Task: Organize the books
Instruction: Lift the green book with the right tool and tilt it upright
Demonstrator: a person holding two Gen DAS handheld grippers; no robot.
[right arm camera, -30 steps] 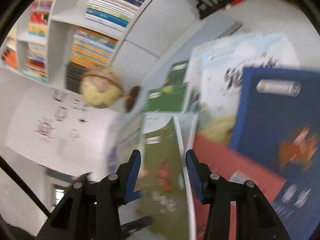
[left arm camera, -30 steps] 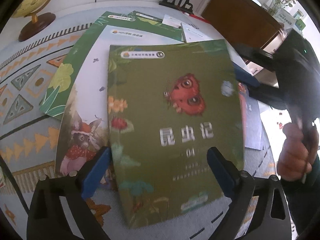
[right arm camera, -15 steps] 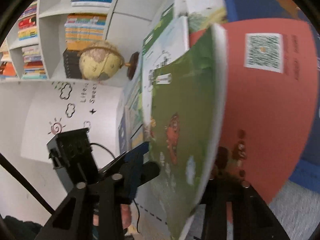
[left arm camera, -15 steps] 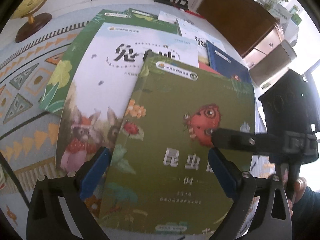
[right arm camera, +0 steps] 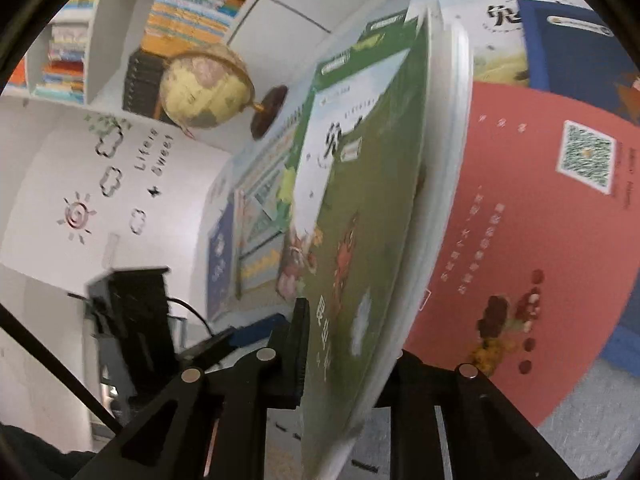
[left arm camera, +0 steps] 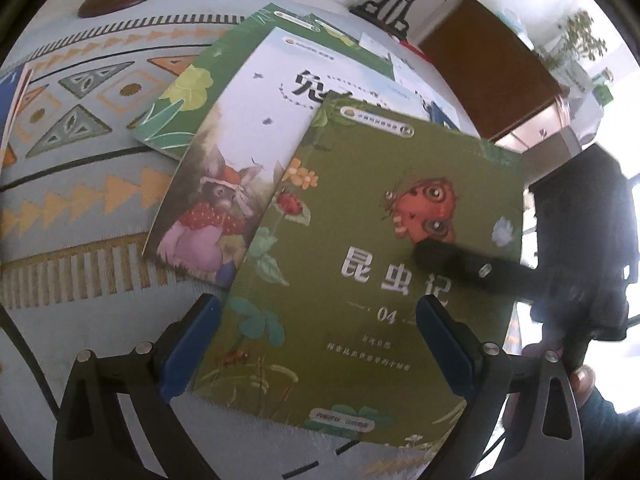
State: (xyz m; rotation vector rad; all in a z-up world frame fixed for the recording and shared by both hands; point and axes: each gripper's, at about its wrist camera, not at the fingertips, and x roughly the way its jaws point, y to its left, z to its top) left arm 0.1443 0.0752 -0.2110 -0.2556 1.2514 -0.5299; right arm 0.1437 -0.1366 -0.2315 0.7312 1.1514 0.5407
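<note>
Between the two dark fingers of the right gripper [right arm camera: 344, 356] stands the edge of the green insect book [right arm camera: 360, 240], nipped close; the jaws have just been closing, and now they press on the cover from either side, one finger against the green front and the other hidden behind the white page block. From the left wrist view the same green insect book [left arm camera: 372, 264] lies tilted over the other books, its right edge raised, with one black finger [left arm camera: 460, 260] of the right gripper [left arm camera: 448, 258] laid across the cover just below the red butterfly. A person's hand [left arm camera: 576, 372] shows at the right, under that gripper's body.

The left gripper [left arm camera: 316, 344] hangs wide apart, its blue pads [left arm camera: 192, 344] clear of the book (whether the right pad brushes the cover I cannot tell); the book's lower part lies between them and beyond.

Under the green book lies the rabbit book [left arm camera: 240, 168], and beneath that a leafy green book [left arm camera: 188, 108], all on a patterned cloth [left arm camera: 80, 152]. A red back cover [right arm camera: 520, 240] and a blue book [right arm camera: 576, 52] lie to the right in the right wrist view. A globe [right arm camera: 208, 88] stands before shelves of books [right arm camera: 192, 12].
</note>
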